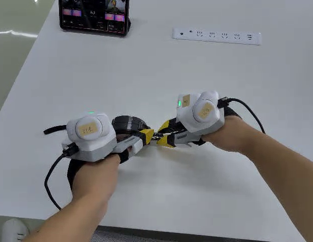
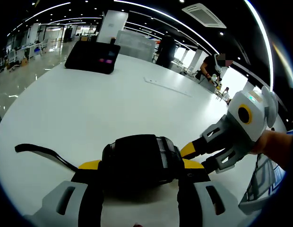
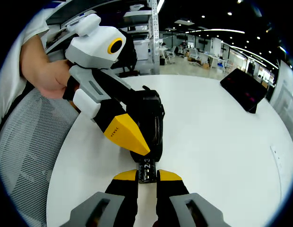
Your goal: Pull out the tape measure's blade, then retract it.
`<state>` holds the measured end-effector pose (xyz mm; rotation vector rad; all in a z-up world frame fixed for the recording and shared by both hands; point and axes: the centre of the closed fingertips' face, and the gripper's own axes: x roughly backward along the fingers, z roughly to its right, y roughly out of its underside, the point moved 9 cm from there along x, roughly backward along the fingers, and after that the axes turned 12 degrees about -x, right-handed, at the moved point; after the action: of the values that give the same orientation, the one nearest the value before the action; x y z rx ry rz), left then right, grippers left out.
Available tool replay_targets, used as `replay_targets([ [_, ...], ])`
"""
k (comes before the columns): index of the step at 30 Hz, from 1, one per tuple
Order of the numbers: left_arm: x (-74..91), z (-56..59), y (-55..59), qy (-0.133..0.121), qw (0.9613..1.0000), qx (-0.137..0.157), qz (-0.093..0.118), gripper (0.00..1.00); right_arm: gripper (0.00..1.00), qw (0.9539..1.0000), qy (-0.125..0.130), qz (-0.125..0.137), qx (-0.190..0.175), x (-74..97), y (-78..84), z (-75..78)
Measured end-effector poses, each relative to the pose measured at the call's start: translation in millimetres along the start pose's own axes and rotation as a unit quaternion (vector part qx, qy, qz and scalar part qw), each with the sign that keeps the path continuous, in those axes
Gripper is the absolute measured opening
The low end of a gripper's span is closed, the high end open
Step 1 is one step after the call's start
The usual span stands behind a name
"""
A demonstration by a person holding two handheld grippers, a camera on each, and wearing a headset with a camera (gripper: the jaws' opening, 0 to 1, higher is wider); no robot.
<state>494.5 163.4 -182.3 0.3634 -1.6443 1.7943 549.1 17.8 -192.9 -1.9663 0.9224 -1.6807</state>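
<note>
tape measure (image 2: 137, 158) in left gripper (image 1: 145, 136)

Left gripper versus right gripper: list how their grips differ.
The left gripper clamps the black tape measure case; the right gripper pinches the blade at its tip. The left gripper's jaws stand wide apart around the case; the right gripper's sit nearly together on the thin blade. Both have yellow-tipped jaws and are shut on something.

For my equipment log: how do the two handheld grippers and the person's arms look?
Both the left gripper and right gripper have rounded white-grey housings with a tan sticker, grey-and-black jaws with yellow tips, and a black cable. Forearms are bare; a white sleeve shows.
</note>
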Motion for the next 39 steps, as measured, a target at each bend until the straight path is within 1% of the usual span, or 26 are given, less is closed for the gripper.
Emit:
replay_targets([
  [14,-2.5,-1.3,0.6,-0.002,1.0000,-0.001,0.001,0.59,0.11,1.0000,-0.004,0.005,-0.002,-6.5,-4.7,0.4],
  [24,-1.6,-0.1,1.0,-0.003,1.0000,-0.002,0.002,0.59,0.11,0.9999,-0.004,0.009,-0.004,-10.1,-6.2,-0.7],
  [25,-1.6,0.2,1.1,-0.003,1.0000,-0.004,0.001,0.59,0.11,1.0000,-0.003,0.007,-0.002,-10.4,-6.0,-0.6],
  [39,-0.7,0.6,0.7,-0.005,1.0000,-0.003,0.000,0.60,0.11,0.9999,0.000,0.007,-0.010,-10.8,-5.4,-1.0],
])
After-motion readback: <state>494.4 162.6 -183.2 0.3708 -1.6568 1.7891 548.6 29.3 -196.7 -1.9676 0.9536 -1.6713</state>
